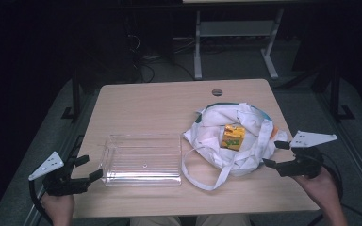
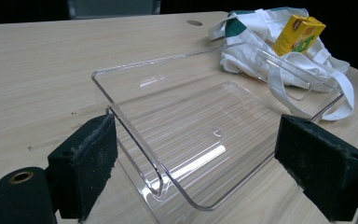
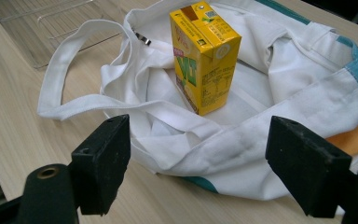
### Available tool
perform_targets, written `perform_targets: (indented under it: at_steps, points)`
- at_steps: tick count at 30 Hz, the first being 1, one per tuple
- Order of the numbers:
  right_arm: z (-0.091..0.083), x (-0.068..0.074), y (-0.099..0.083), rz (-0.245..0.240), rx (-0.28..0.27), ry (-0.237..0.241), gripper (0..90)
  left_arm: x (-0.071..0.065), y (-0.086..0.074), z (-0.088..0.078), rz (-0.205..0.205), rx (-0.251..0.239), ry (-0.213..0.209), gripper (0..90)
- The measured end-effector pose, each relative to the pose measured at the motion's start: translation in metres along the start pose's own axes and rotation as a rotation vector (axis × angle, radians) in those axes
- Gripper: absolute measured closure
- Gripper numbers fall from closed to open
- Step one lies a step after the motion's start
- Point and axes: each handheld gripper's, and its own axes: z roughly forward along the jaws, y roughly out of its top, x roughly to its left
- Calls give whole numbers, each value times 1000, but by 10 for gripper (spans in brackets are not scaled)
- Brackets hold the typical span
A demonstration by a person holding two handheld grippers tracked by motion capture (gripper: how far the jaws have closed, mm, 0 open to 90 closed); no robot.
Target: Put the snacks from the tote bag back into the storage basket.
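A yellow drink carton [image 1: 234, 136] stands upright on a crumpled white cloth bag [image 1: 217, 129] with teal trim, on the right half of the wooden surface [image 1: 146, 108] and nearer its right edge than its middle. The bag's mouth lies spread open, and one long white strap [image 1: 202, 176] loops out toward the near edge. In the right gripper view the carton [image 3: 205, 58] rests on the bag's pale lining, with an orange patch [image 3: 354, 140] peeking out from under the bag at its right side.

The right tool [image 1: 274, 154] sits at the right edge of the surface, just beside the bag, held in the person's right hand [image 1: 320, 188]. Its jaws are spread wide with nothing between them — in its own view [image 3: 200, 168] the bag's rim lies below and beyond the two black pads, and the carton stands farther off, apart from both.

A clear plastic tray [image 1: 141, 160] lies flat left of the bag, toward the near edge, its right wall close to the strap loop. The left tool [image 1: 88, 168] rests at the near left corner of the surface, held in the left hand [image 1: 59, 207], pointing at the tray's left wall. Its jaws are also spread — in the left gripper view [image 2: 193, 158] the tray's near corner [image 2: 168, 186] lies between the pads, but neither pad presses on it.
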Motion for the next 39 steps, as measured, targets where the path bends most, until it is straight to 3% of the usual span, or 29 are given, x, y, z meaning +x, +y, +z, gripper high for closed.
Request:
perform_targets:
  at_steps: [20,35,39]
  points:
    - [17,-12,45,-42,64,39,174,2,-1,-1,-11,-8,5,128]
    - [40,-25,82,-69,147,86,165,2,-1,-2,-11,-10,5,127]
    - [54,-25,94,-103,193,100,166,2,-1,-2,-11,-11,5,128]
